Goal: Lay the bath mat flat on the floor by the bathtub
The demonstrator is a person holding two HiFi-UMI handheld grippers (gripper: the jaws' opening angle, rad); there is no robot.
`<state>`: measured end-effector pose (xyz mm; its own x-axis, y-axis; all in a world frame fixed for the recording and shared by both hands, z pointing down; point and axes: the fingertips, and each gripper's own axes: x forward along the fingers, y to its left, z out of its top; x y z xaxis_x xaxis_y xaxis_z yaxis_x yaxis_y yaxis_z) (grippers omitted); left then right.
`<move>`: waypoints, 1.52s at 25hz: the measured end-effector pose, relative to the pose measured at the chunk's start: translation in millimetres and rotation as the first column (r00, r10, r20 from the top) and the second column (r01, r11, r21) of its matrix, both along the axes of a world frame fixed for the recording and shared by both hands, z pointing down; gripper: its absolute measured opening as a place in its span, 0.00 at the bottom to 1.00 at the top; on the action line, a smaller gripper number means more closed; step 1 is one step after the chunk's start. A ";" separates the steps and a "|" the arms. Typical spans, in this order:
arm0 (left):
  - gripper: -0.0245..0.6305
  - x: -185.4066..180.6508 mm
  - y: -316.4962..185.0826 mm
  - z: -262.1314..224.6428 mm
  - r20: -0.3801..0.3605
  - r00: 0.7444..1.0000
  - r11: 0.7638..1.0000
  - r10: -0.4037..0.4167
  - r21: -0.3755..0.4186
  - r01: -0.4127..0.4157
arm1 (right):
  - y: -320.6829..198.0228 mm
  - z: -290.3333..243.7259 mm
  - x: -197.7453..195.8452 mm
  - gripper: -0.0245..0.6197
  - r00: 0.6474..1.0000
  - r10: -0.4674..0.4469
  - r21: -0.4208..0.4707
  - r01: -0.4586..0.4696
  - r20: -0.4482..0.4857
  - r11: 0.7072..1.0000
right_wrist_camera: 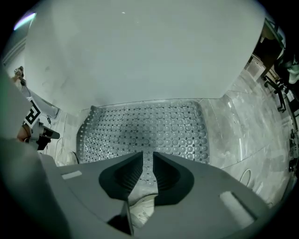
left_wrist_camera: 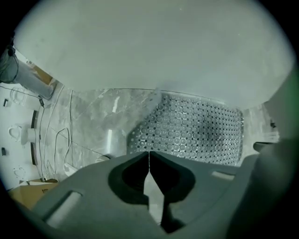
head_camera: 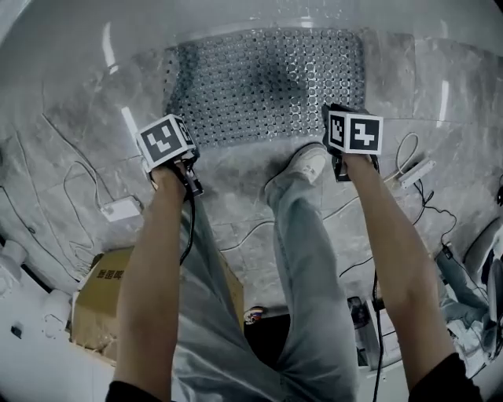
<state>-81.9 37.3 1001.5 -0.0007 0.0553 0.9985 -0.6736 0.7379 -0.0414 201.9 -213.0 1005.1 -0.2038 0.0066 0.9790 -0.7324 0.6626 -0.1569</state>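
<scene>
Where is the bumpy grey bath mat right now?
In the head view, the bumpy grey bath mat lies flat on the marble floor at top centre, alongside the white bathtub, just beyond the person's white shoe.

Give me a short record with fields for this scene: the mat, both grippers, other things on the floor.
mat: bath mat lies flat on the floor, far edge along the bathtub
left: left gripper, jaws together, empty, by the mat's near left corner
right: right gripper, jaws slightly apart, empty, over the mat's near right edge
other: shoe, cardboard box, power strip
</scene>
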 end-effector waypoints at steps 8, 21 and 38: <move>0.04 31.3 -19.6 -48.5 -0.039 0.997 0.994 0.067 0.091 -0.063 | 30.6 -62.5 -19.6 0.05 1.000 0.001 0.033 -0.002 0.009 0.999; 0.04 55.1 -82.7 -173.0 -0.050 0.988 0.956 0.149 0.261 -0.131 | 46.9 -160.7 -34.0 0.05 0.998 0.005 0.045 -0.008 0.056 0.999; 0.04 84.2 -133.6 -372.9 -0.029 0.995 0.877 0.098 0.476 -0.072 | 45.4 -347.9 -76.9 0.05 0.973 -0.003 0.106 -0.022 0.231 0.994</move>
<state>2.3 -96.2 628.6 0.0675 -0.4218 0.9042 -0.7263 0.6006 0.3344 125.0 -167.6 657.2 -0.4235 -0.0985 0.9005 -0.6908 0.6781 -0.2508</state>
